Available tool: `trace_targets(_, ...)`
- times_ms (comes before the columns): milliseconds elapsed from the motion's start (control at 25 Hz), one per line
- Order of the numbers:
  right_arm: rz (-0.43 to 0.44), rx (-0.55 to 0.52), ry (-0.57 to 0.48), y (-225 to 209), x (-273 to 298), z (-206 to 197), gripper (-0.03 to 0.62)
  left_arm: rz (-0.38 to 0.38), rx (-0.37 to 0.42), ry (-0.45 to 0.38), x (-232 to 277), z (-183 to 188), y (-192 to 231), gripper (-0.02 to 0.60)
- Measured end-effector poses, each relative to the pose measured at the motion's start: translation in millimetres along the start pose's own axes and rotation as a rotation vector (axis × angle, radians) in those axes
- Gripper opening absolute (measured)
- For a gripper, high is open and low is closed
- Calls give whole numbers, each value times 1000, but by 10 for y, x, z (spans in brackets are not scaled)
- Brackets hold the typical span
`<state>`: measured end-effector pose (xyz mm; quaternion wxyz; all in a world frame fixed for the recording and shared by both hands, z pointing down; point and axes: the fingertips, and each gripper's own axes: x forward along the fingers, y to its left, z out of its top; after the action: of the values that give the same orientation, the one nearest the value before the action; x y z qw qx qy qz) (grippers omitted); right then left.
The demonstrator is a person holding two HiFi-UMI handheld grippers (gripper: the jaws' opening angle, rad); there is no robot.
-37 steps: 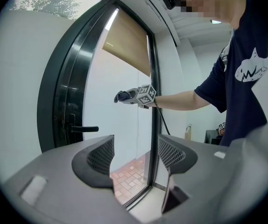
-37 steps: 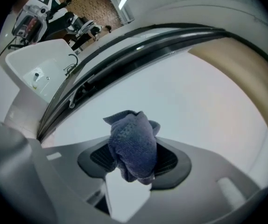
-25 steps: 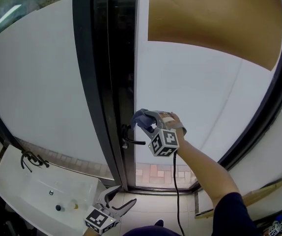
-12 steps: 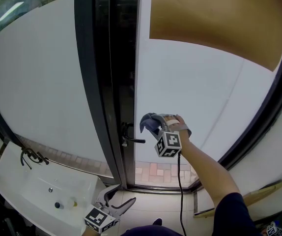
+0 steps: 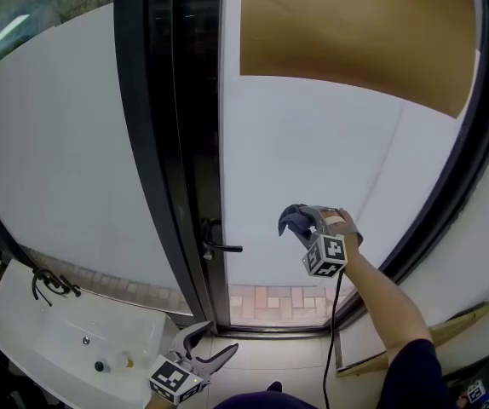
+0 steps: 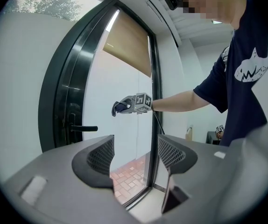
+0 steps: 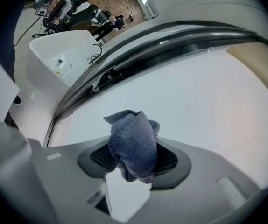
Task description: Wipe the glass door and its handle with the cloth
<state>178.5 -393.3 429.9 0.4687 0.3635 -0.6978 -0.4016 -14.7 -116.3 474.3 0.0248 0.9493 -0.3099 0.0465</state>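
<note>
Right of the handle (image 5: 219, 246), right gripper (image 5: 299, 225) clamped cloth (image 5: 290, 219) near glass (image 5: 313, 143) — flat, overlapping strokes seemed best; left gripper (image 5: 206, 344) gaped.

Right claw (image 5: 300, 226) raised forward, clamping cloth (image 7: 133, 143), left claw (image 6: 135, 154) low, agape

Nubby blue cloth (image 7: 133, 143); smooth frosted glass door (image 5: 313, 152).

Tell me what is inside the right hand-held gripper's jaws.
A bunched blue-grey terry cloth is clamped in the right hand-held gripper. It fills the gap between the jaws, so how deep it is pinched cannot be seen.
</note>
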Motion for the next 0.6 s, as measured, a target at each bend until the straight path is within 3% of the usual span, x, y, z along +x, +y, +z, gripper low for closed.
trace_targets(360, -67, 100, 99, -157, -272, -545, 213, -1, -9, 15, -86, -7, 0, 290)
trace_targets(600, -122, 235, 47, -245, -320, -316, 213, 26, -7, 8, -225, -37, 68, 290)
